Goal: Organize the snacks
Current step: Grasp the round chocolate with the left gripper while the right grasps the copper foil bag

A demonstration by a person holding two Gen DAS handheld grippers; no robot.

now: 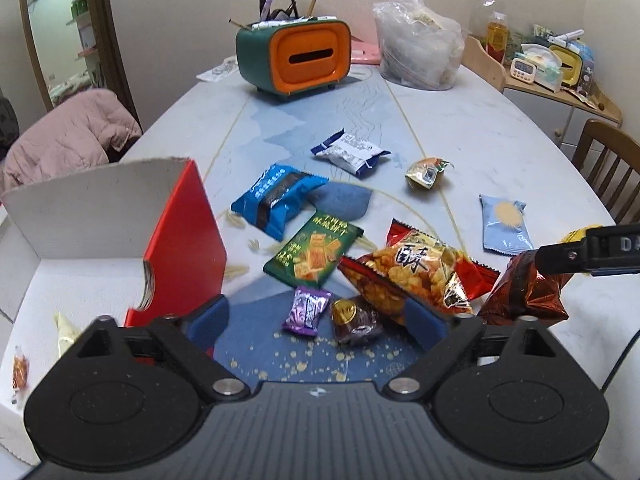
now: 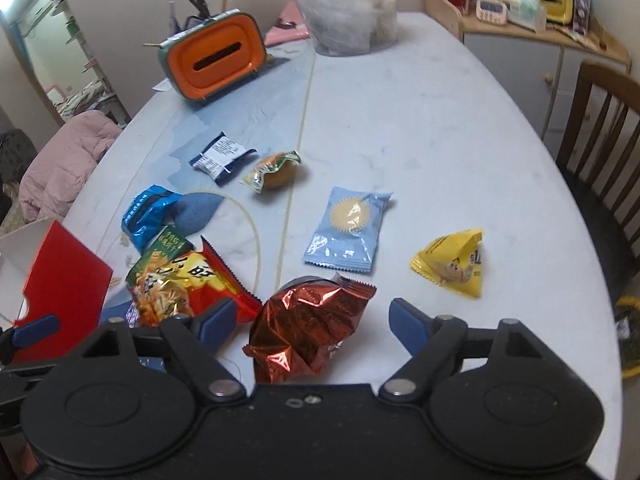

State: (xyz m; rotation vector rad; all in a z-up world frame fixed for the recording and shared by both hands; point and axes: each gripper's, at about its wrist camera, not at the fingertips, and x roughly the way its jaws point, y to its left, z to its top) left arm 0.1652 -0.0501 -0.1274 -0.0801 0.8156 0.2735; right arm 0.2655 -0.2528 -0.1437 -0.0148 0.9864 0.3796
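Broadly, the marbled blue-white tabletop (image 2: 440,128) carried loose snacks, with the red-and-white cardboard box (image 1: 176,240), open-topped, at its left edge as the likely destination. An orange-and-green tissue holder (image 1: 296,56) and a clear plastic bag (image 1: 416,48) stood well back, out of the way.

Right gripper (image 2: 308,320) stood released, jaws wide, straddling the crinkled copper-red foil pouch (image 2: 308,328); pads were not seen pressing it. Judged light, puffy and slippery; contents probably brittle, so pinch across the sealed edge or mid-body gently.

Red-and-gold crisp packet (image 1: 416,276) lay just beside it, overlapping the green cracker packet (image 1: 316,252); it crowded the right gripper's left finger and could get nudged.

Left gripper (image 1: 316,320) was also unclenched, holding nothing, over the small purple wrapped sweet (image 1: 306,312) and the dark brown gold-sealed sweet (image 1: 352,320), which lay nearly touching. Both judged light, firm and easily skidded; take one across its middle. Crumbs (image 1: 316,356) were scattered beneath them.
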